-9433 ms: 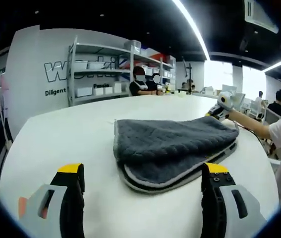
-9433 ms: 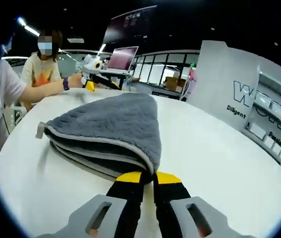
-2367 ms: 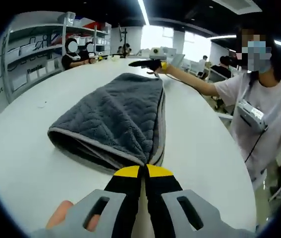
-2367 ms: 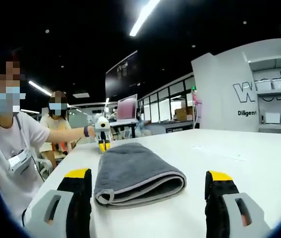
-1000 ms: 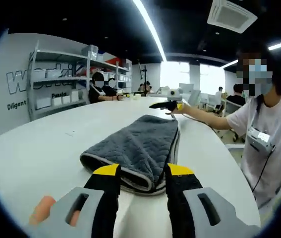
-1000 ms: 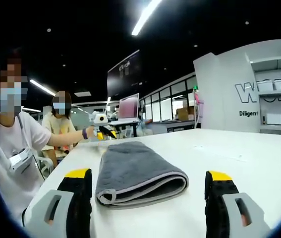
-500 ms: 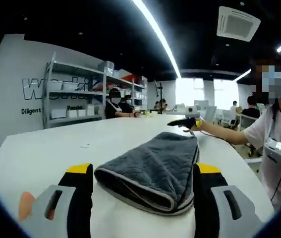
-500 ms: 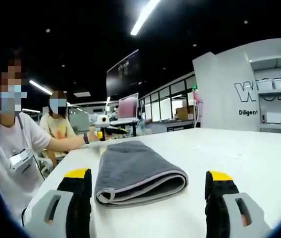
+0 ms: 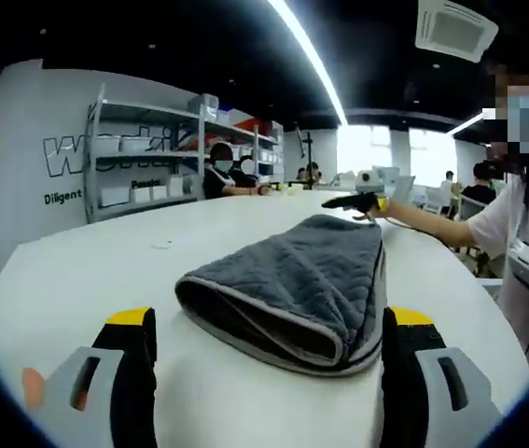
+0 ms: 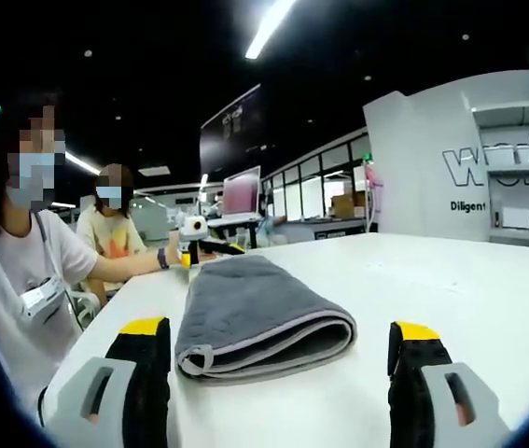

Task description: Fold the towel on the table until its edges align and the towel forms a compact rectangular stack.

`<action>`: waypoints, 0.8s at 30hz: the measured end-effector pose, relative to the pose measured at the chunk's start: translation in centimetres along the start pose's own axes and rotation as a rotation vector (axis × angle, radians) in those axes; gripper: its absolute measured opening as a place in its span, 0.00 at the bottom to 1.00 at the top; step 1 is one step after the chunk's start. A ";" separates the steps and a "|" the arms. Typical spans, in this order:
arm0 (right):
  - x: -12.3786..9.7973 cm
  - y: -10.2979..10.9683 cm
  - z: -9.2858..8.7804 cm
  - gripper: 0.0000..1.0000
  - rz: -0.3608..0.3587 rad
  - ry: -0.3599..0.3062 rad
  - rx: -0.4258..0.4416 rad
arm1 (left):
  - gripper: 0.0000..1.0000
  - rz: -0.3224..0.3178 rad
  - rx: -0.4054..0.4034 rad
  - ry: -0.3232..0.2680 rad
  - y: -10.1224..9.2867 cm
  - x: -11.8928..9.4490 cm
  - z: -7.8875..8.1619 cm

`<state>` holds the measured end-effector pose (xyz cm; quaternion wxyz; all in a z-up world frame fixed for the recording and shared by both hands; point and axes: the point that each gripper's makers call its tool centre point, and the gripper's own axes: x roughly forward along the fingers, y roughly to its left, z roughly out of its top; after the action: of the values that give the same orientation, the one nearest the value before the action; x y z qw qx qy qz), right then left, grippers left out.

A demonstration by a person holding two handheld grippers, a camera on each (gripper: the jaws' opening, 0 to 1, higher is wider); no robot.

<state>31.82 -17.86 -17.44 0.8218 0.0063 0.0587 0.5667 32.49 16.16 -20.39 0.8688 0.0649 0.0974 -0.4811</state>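
Two grippers hang just above the white round bench, both released. The left gripper has its yellow-tipped black jaws spread wide, empty, either side of the near end of the dark grey quilted towel with pale grey edging. The right gripper is likewise parted and holds nothing, its jaws framing the towel from another side. That towel lies folded into a thick layered stack on the bench, rounded fold bulging, apart from both sets of jaws. Beyond it, a person in a white shirt stands at the bench edge. Grey shelving lines the white lettered wall.
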 end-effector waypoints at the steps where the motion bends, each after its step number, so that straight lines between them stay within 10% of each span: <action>1: 0.0 0.0 -0.1 0.99 0.000 0.003 0.002 | 0.99 -0.001 0.008 -0.002 -0.1 0.0 -0.1; 24: 1.4 1.4 -0.6 0.99 0.029 -0.031 0.046 | 0.99 0.035 0.015 0.018 0.6 -0.5 -0.5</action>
<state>30.95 -16.11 -18.01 0.8140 0.0347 0.0590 0.5768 32.70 17.02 -20.76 0.8757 0.0775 0.1006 -0.4659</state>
